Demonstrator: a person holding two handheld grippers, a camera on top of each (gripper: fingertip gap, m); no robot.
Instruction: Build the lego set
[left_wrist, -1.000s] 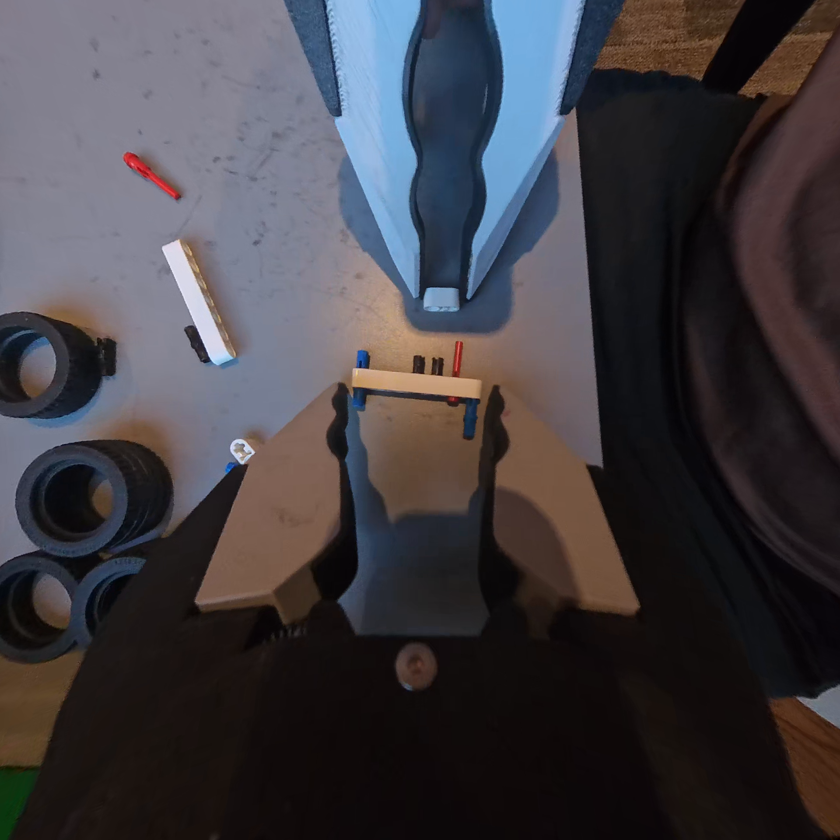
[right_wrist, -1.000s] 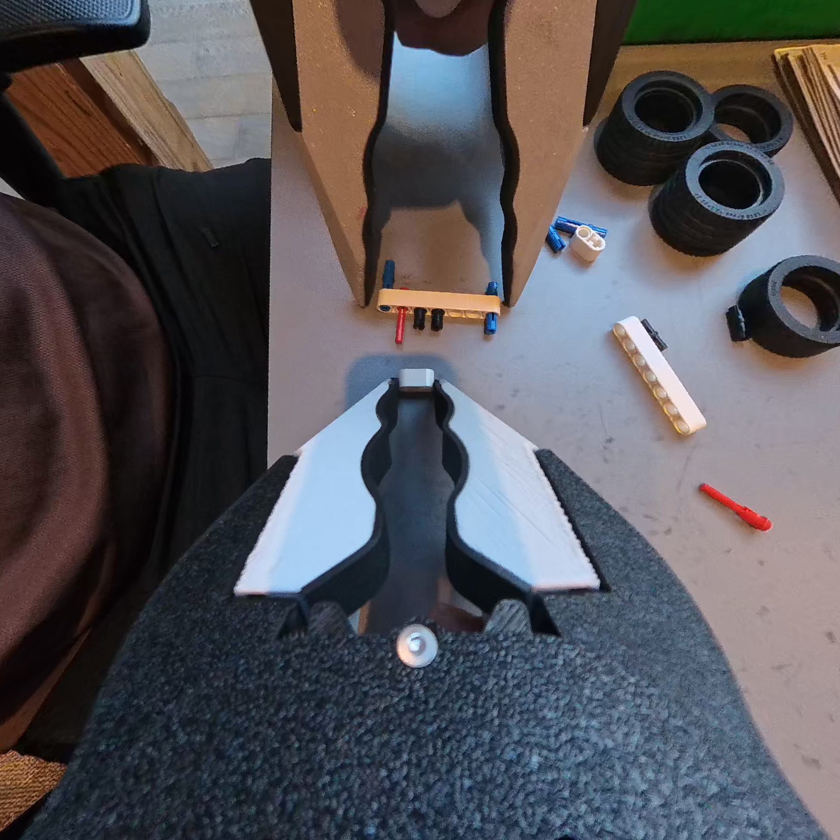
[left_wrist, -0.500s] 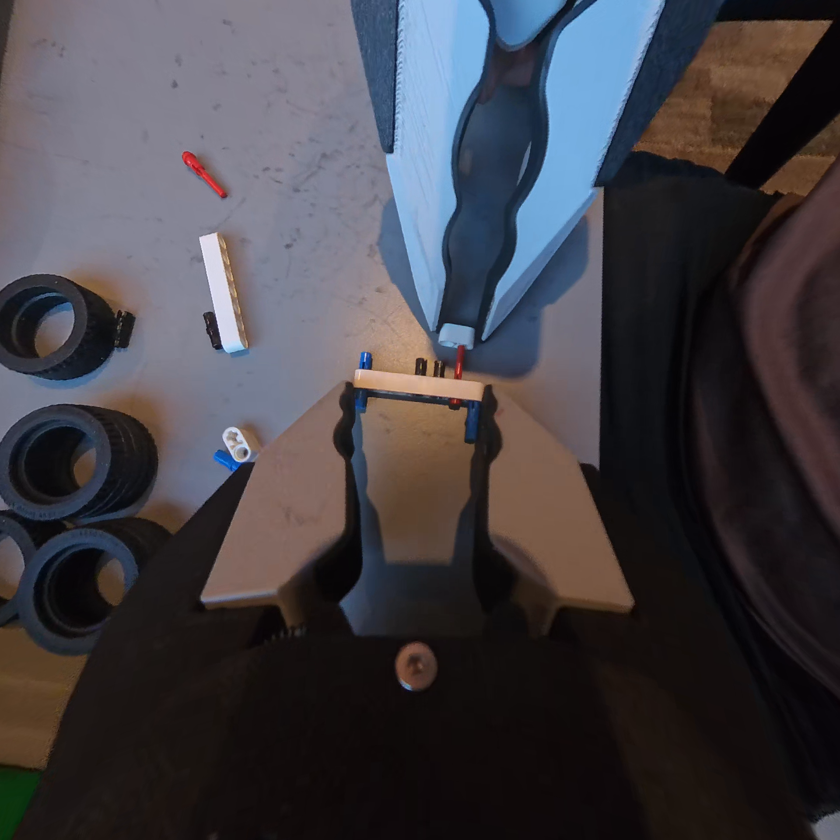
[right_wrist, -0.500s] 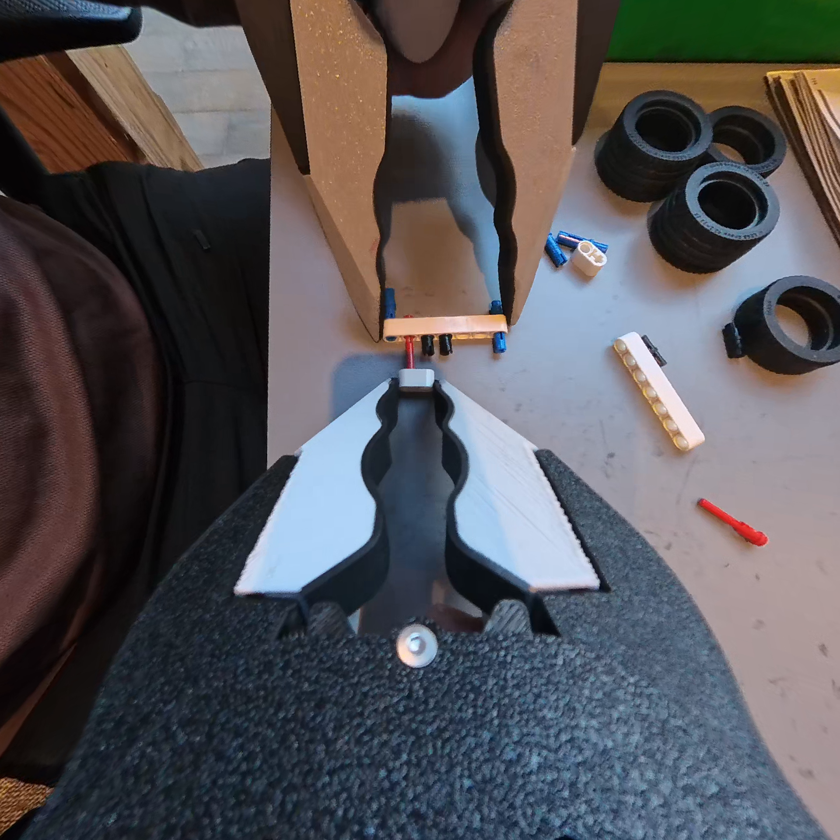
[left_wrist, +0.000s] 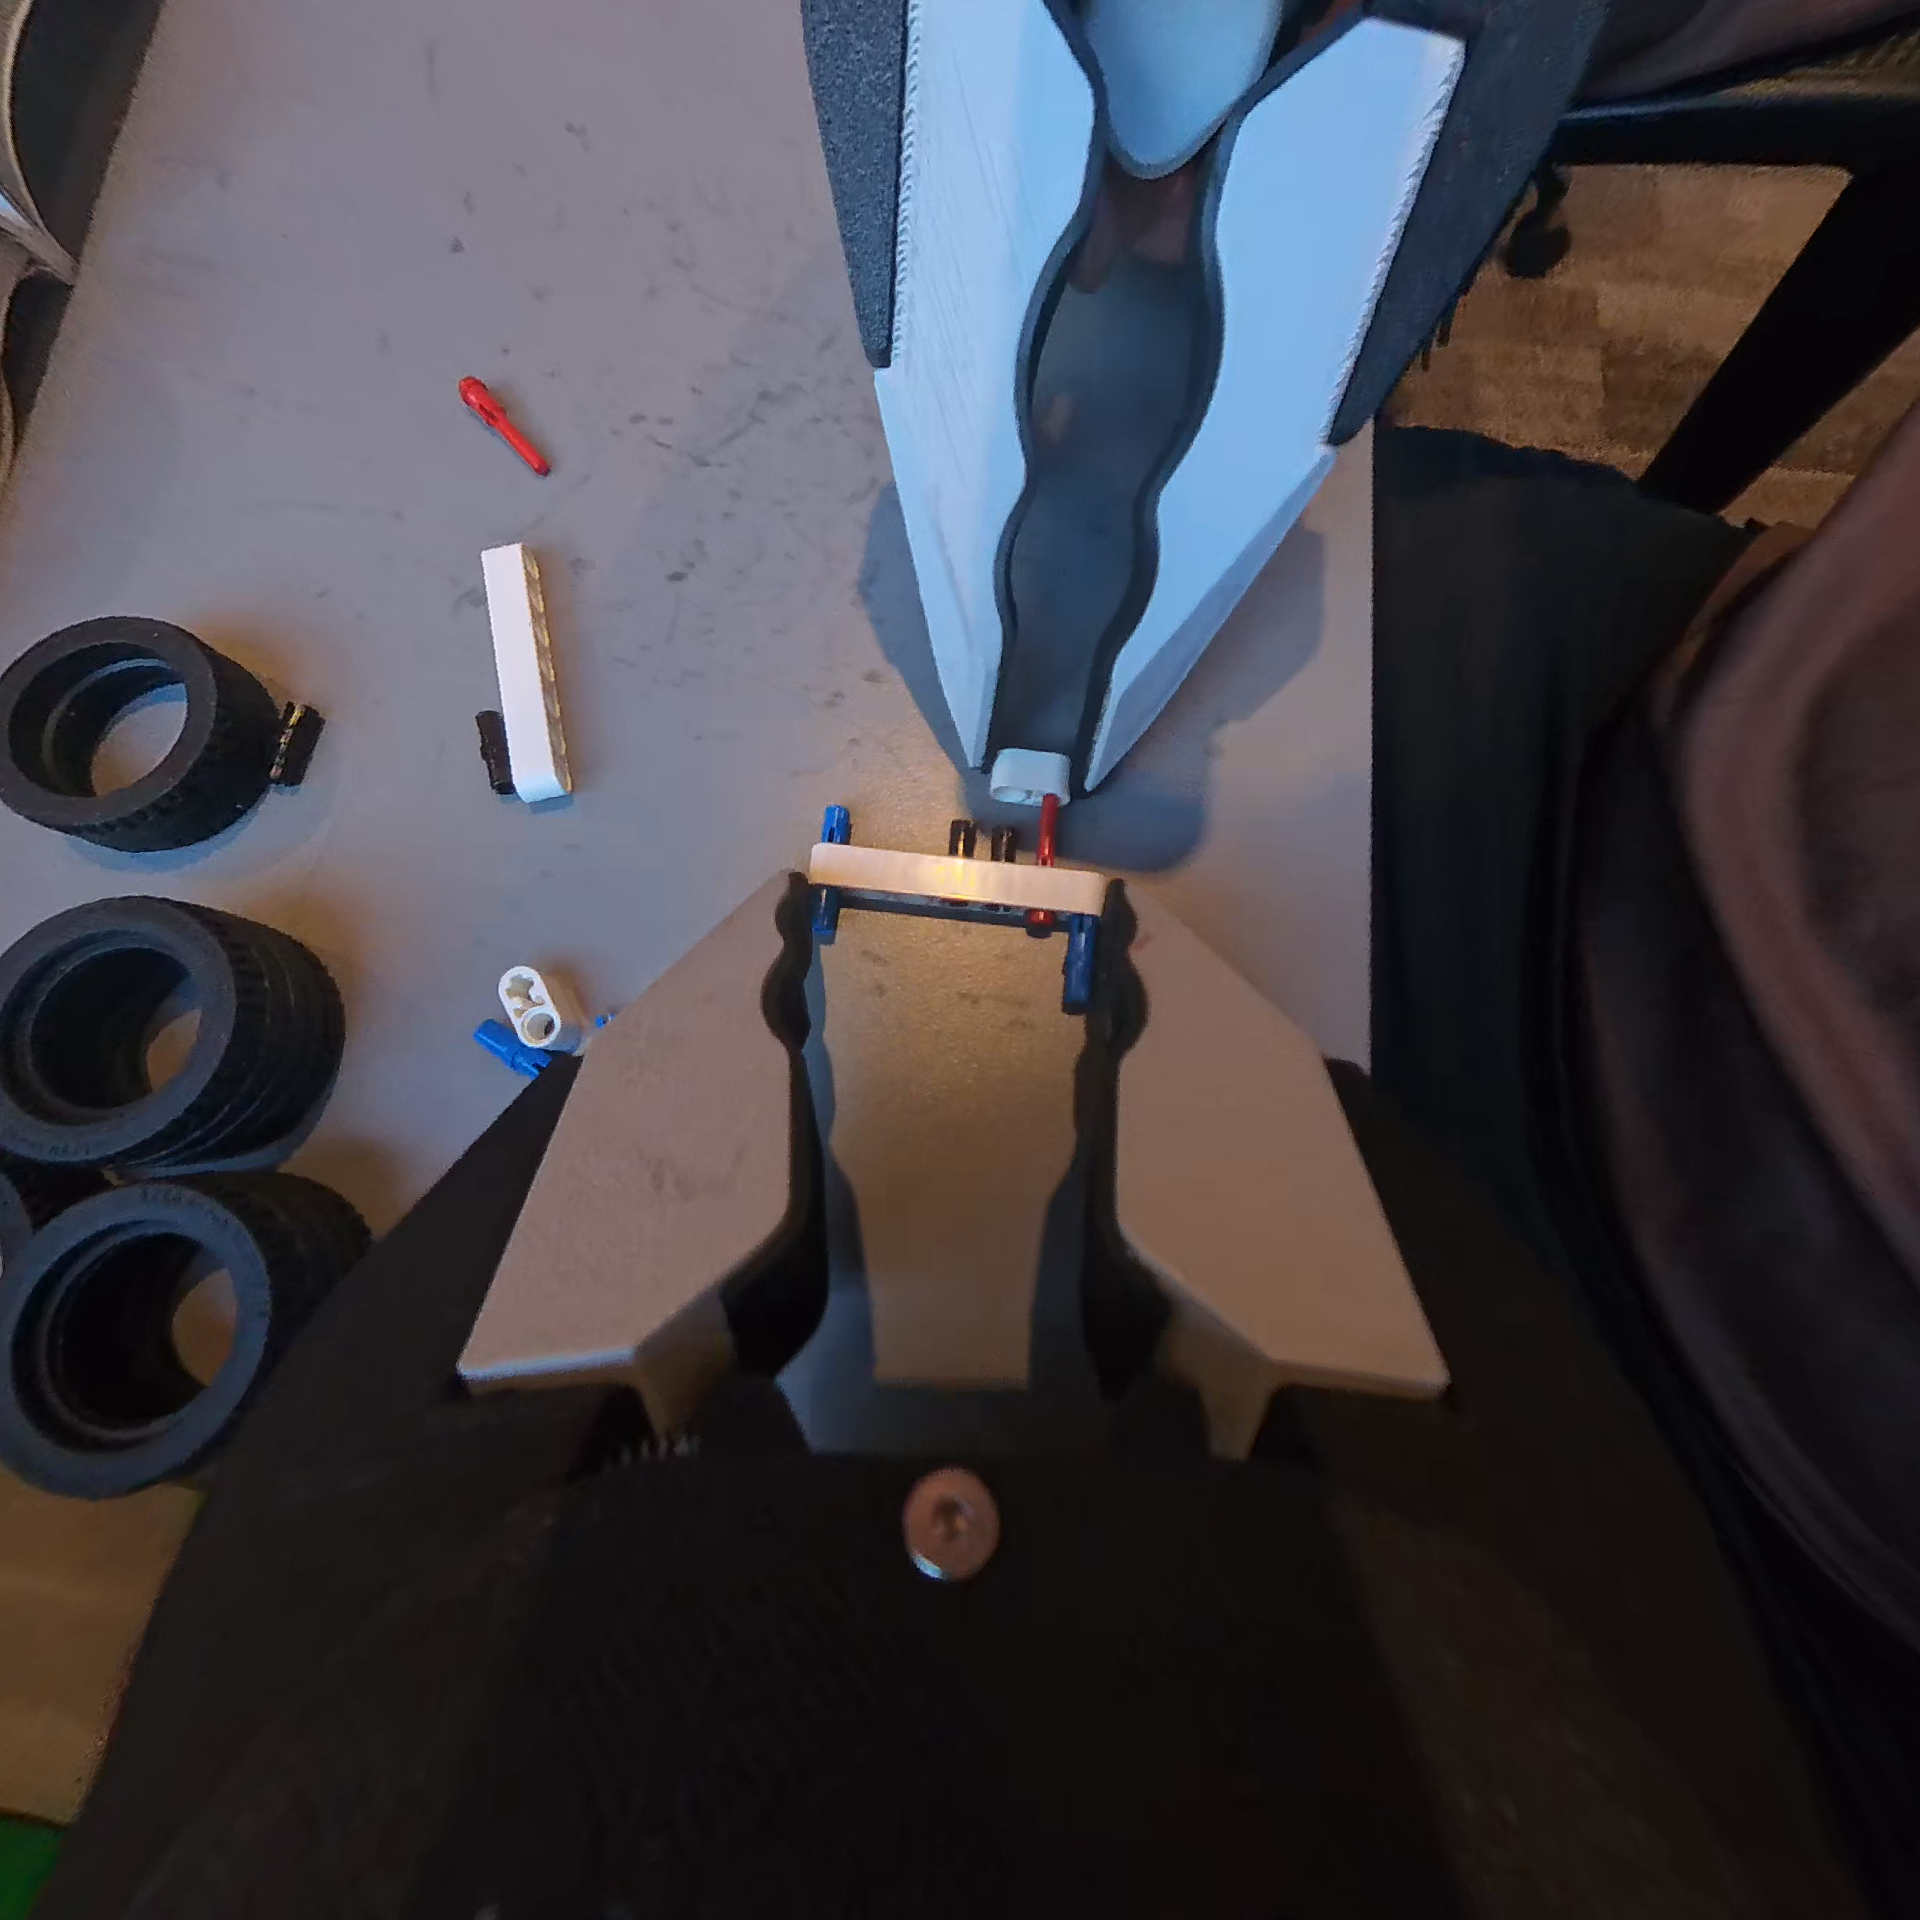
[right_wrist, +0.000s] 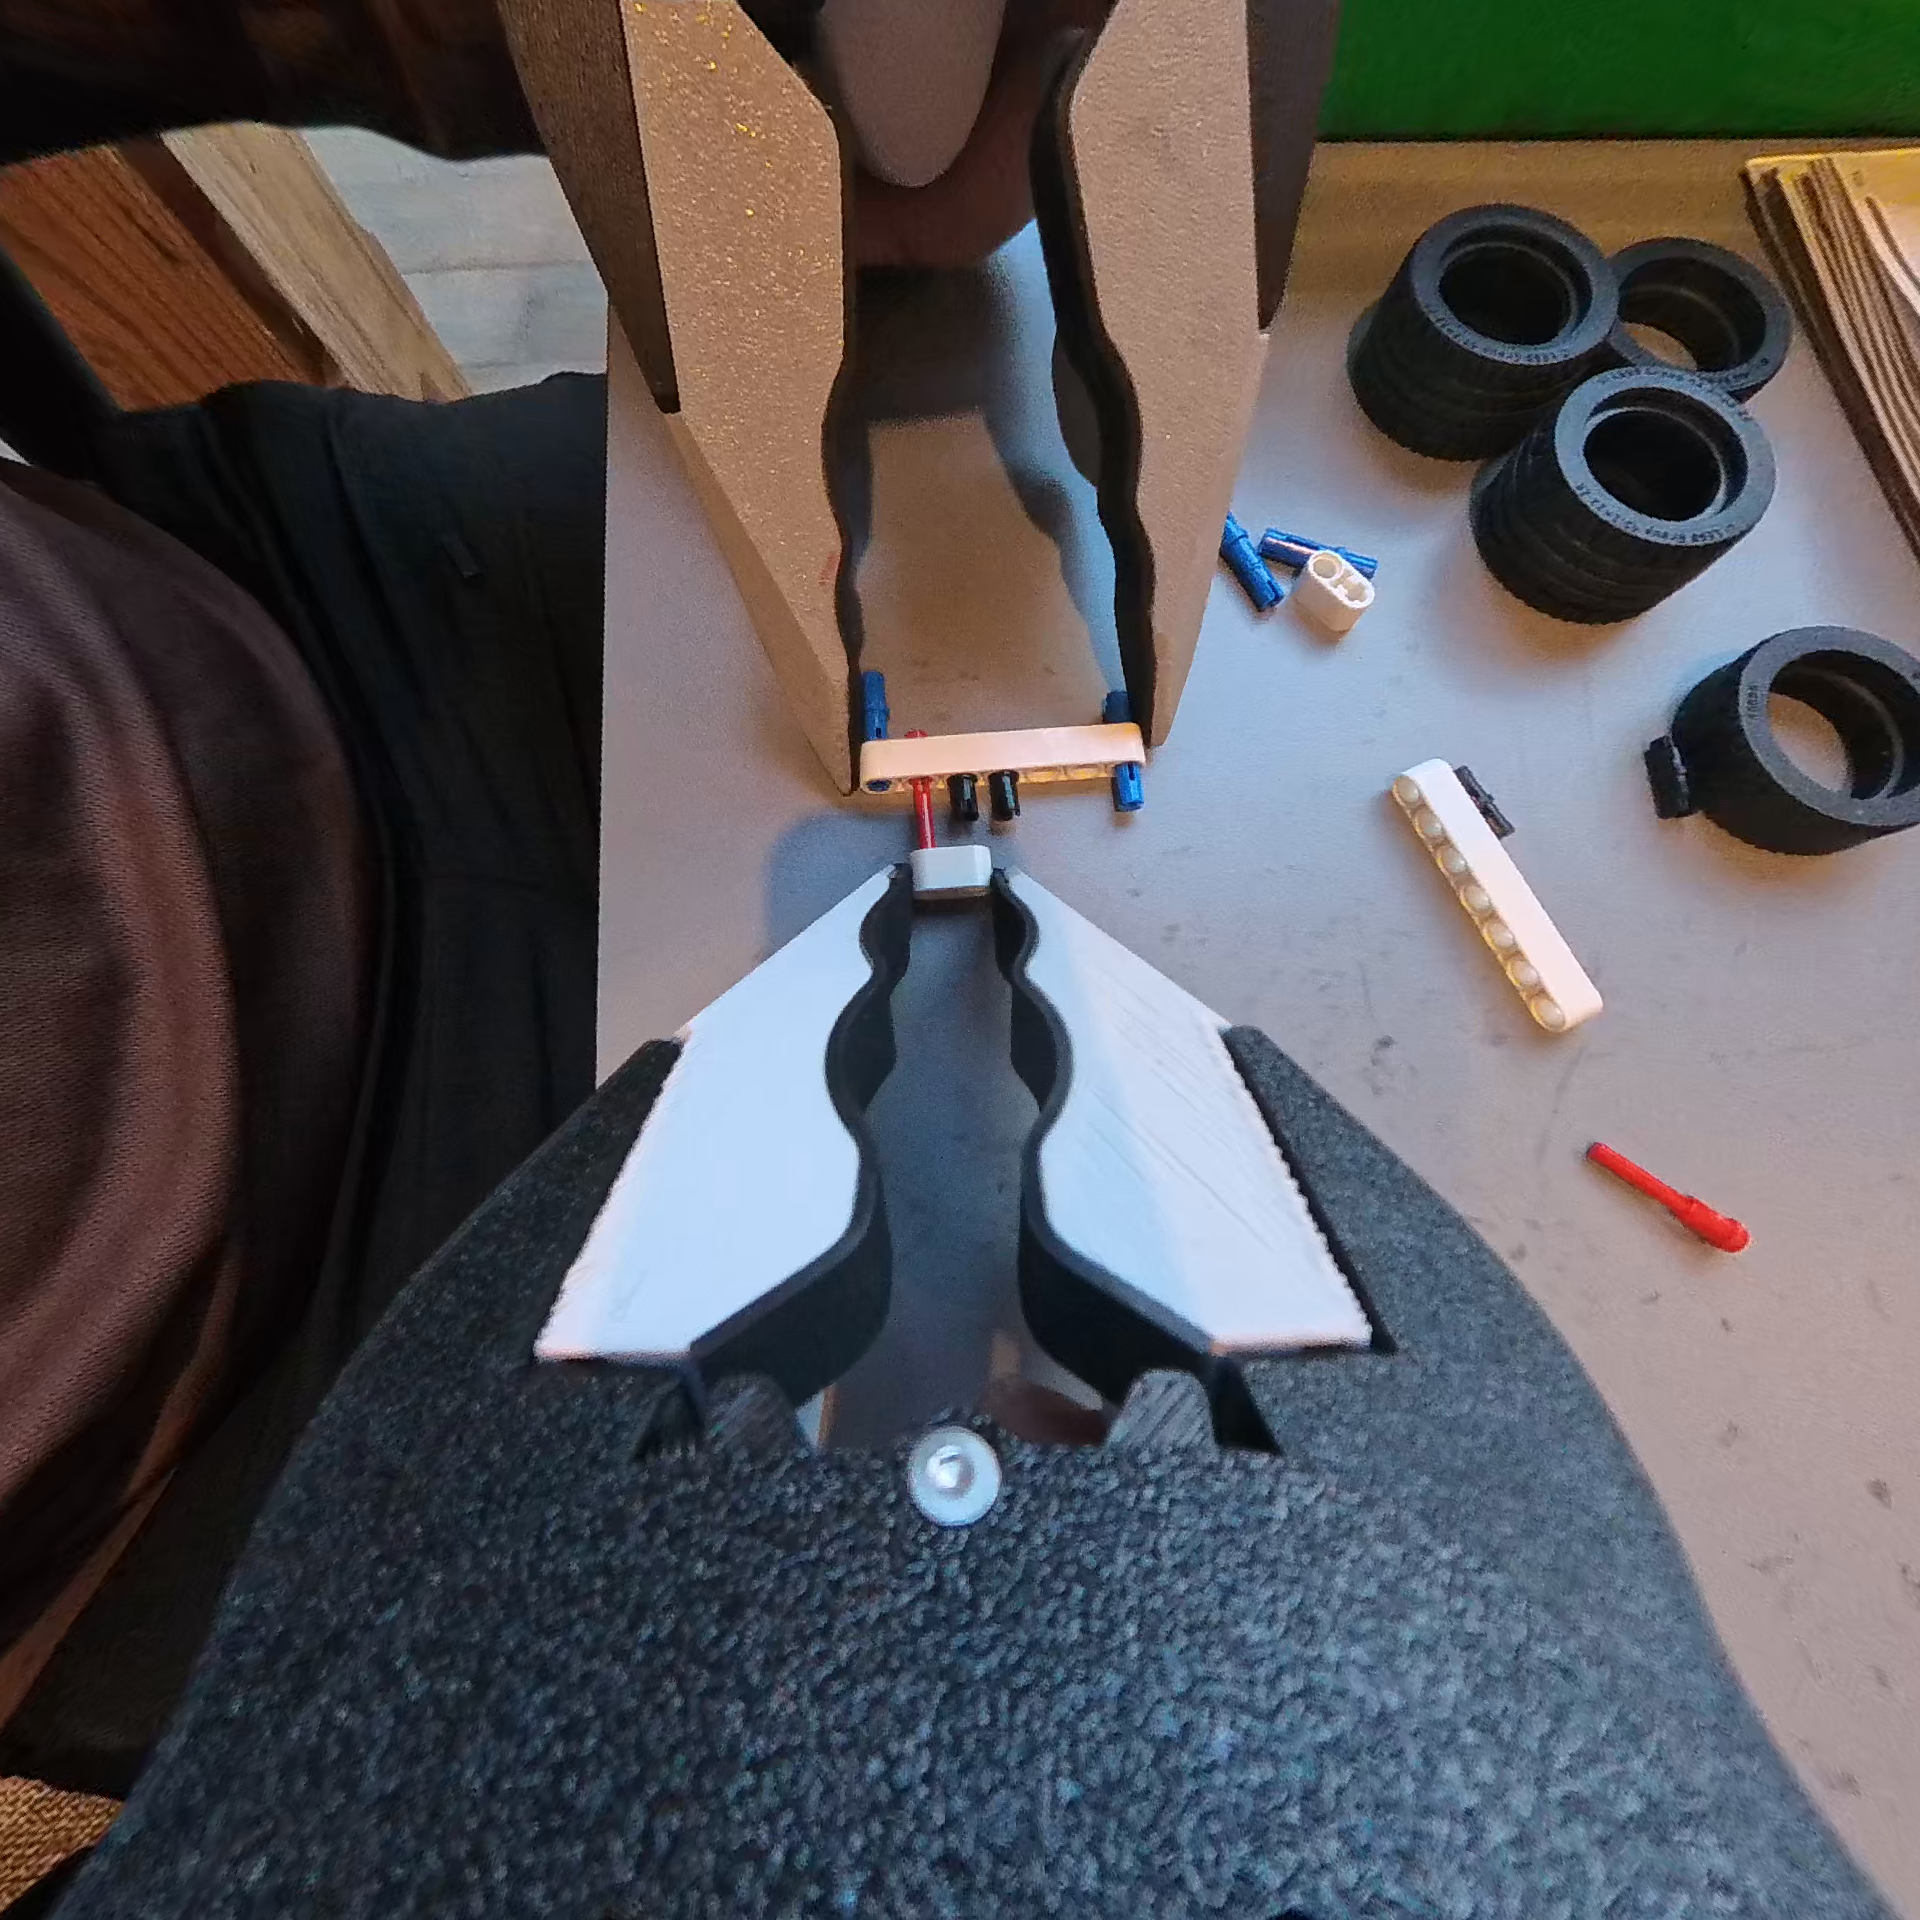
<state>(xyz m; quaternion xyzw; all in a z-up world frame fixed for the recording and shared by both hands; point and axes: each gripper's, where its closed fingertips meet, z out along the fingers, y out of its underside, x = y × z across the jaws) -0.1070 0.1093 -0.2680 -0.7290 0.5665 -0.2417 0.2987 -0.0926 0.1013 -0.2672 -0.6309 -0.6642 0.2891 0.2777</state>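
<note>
Two grippers: both mine, tips facing.
Left gripper (left_wrist: 956, 914): clamps white beam (left_wrist: 954, 876) endwise, above the table's near edge.
Right gripper (right_wrist: 948, 876): pinches small white connector (right_wrist: 948, 869), touching red axle (right_wrist: 922, 806).
Risk: I misalign; axle skews or the connector slips out.

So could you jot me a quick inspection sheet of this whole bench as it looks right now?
Surface: grey table, scuffed.
Job's things: white beam carrying blue, black and red pins; small white connector at the red pin's tip.
Clutter: spare white beam, loose red pin, black tyres, blue pins beside another white connector.
Grippers: left tool shut on the beam; right tool shut on the connector.
Cables: nothing seen.
Surroundings: seated person's dark clothing, green panel.
</note>
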